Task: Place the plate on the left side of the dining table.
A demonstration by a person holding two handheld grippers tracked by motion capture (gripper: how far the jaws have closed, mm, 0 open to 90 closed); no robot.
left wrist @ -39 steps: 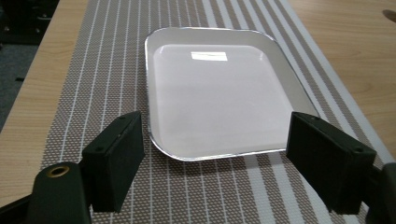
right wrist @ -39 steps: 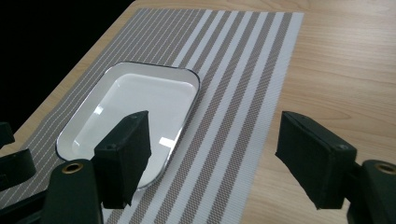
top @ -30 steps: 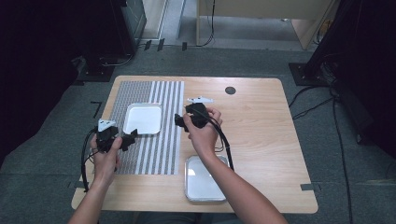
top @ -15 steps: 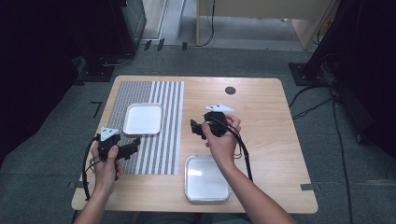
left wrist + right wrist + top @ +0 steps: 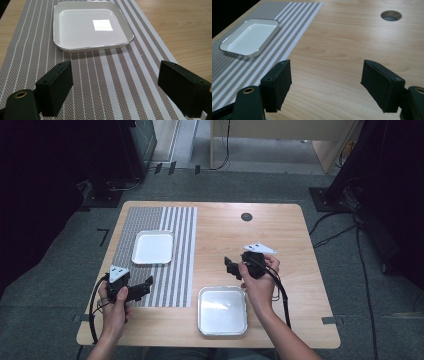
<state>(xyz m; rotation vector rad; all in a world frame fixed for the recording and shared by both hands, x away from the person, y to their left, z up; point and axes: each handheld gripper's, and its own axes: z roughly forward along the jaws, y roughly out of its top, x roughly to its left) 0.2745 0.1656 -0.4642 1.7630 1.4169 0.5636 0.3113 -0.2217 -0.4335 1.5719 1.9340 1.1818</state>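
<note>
left gripper: the black two-jaw left gripper (image 5: 142, 287) sits in the person's left hand (image 5: 114, 306) over the near edge of the mat; jaws spread wide and they've just been opening a bit more, nothing between them; in the left gripper view it's just striped weave in the gap

right gripper: the black two-jaw right gripper (image 5: 231, 266) is in the right hand (image 5: 260, 282), over bare wood just past the near tray; jaws spread too, nothing pinched, only tabletop between the pads (image 5: 277, 85); pointing off toward the mat side

far tray: the white square enamel tray with a thin dark rim (image 5: 153, 247) lies flat on the mat, toward its far end; it's straight ahead of the left gripper's jaws, apart from them; looks empty, just a ceiling light glare on the bottom (image 5: 92, 26); also in the right gripper view, off to the left (image 5: 249, 37)

near tray: a second white square tray with the same sort of rim (image 5: 222, 310) is on bare wood at the person's edge of the table, just beside the mat's right edge; the right hand is above its far right corner; can't tell if there's contact

mat: brown and white striped woven placemat (image 5: 180, 260) on the left half of the table

table: light wooden table with rounded corners (image 5: 295, 240); round grey cable hole (image 5: 246, 216) near the far edge, well apart from everything

cables: black cable (image 5: 282, 292) trails off the right gripper back along the forearm
</note>
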